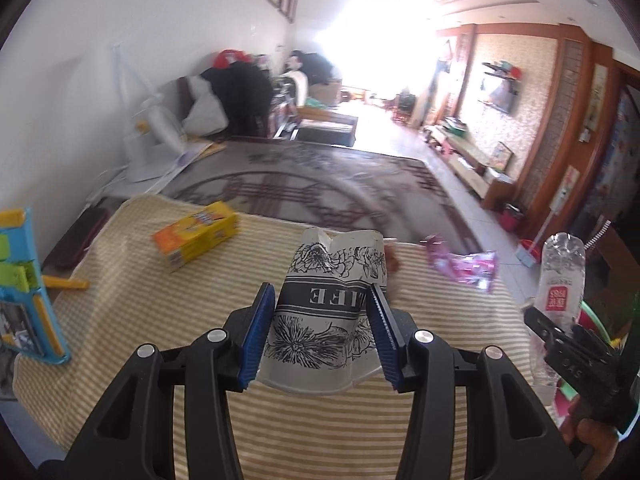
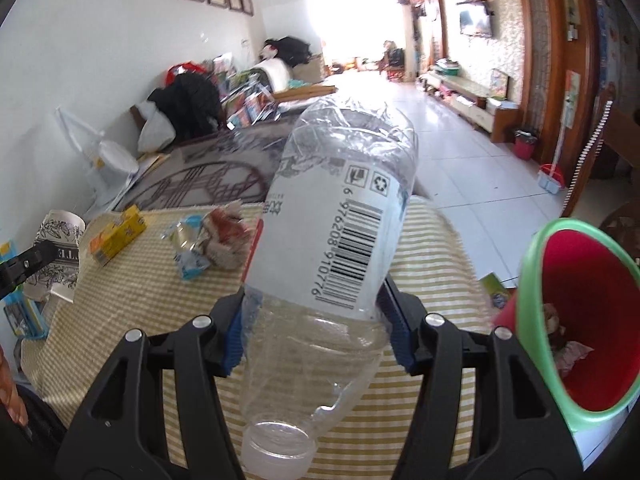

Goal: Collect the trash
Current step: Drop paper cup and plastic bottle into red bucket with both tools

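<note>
Trash bin, red plastic w/ green rim (image 2: 576,320), sits just off the right edge of the striped yellow-and-cream tablecloth (image 1: 320,432), mouth tilted toward the right wrist cam; some crumpled bits already inside.

Left gripper (image 1: 322,332) is clamped on a crushed white paper coffee cup w/ black floral print (image 1: 332,304), blue pads pressing both sides, cup lifted clear of the cloth. Right gripper (image 2: 316,324) is clamped on a clear crumpled plastic water bottle w/ white barcode label (image 2: 340,232), cap end toward the cam, base pointing away.

Step in hand, as I read it: carry both to the bin. Do it well: bottle first, since that gripper is nearest the bin. Swing right, get the bottle's far end over the rim, then let go. The bottle is long, so tip it down so it doesn't bridge the rim. The cup comes after, so the two tools don't crowd one mouth.

Left on the cloth: yellow-orange carton (image 1: 196,240), pink foil wrapper (image 1: 464,268) near the far right corner, and in the right cam a blue-white wrapper (image 2: 188,248) touching a red-white crumpled wad (image 2: 228,236).

Room: open cloth in front, tiled floor (image 2: 472,152) beyond. A blue-and-yellow toy board (image 1: 24,288) stands at the left edge; keep that elbow in.
</note>
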Action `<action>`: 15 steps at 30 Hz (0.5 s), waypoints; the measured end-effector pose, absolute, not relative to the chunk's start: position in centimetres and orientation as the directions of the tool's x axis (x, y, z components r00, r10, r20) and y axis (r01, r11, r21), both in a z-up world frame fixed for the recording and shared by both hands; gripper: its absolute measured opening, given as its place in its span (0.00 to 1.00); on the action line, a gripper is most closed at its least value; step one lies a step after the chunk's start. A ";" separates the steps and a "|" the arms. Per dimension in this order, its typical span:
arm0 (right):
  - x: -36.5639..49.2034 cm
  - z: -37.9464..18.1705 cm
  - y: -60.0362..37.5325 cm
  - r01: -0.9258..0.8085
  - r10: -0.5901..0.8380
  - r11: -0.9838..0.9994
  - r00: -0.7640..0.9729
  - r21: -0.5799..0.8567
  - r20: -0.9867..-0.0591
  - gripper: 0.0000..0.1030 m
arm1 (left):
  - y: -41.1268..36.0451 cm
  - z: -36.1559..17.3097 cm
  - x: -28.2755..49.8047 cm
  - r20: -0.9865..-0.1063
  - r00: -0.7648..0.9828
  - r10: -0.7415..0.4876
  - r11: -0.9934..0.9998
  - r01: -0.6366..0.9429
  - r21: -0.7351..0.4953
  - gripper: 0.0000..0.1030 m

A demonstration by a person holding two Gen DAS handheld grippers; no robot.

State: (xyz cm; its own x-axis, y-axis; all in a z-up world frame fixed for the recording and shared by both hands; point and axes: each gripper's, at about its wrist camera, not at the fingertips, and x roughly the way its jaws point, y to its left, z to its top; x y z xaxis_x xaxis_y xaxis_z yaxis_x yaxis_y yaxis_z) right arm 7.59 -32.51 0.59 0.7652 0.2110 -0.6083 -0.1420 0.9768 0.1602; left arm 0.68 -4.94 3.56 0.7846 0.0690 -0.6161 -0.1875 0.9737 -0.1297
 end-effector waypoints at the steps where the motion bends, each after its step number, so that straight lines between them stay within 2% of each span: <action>1: 7.5 0.8 -32.9 -0.133 0.205 0.978 0.772 0.162 -0.602 0.55 | -5.6 3.7 0.8 -0.616 0.786 0.061 0.975 -0.178 -0.131 0.44; 7: 7.3 1.5 -35.2 -0.069 0.135 0.989 0.795 0.133 -0.591 0.55 | -10.3 3.3 1.5 -0.625 0.780 -0.033 0.982 -0.090 -0.164 0.44; 15: 7.8 0.9 -41.3 0.079 0.064 0.977 0.775 0.196 -0.629 0.55 | -16.0 1.3 2.1 -0.668 0.728 -0.152 0.982 0.035 -0.185 0.44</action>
State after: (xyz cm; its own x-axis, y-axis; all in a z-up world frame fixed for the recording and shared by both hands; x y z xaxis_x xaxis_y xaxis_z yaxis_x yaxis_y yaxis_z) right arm 7.77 -41.30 0.86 0.7751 0.0635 -0.6286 0.0792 0.9773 0.1964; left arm 2.12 -15.95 1.30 0.7284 -0.1519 -0.6681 0.0353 0.9821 -0.1848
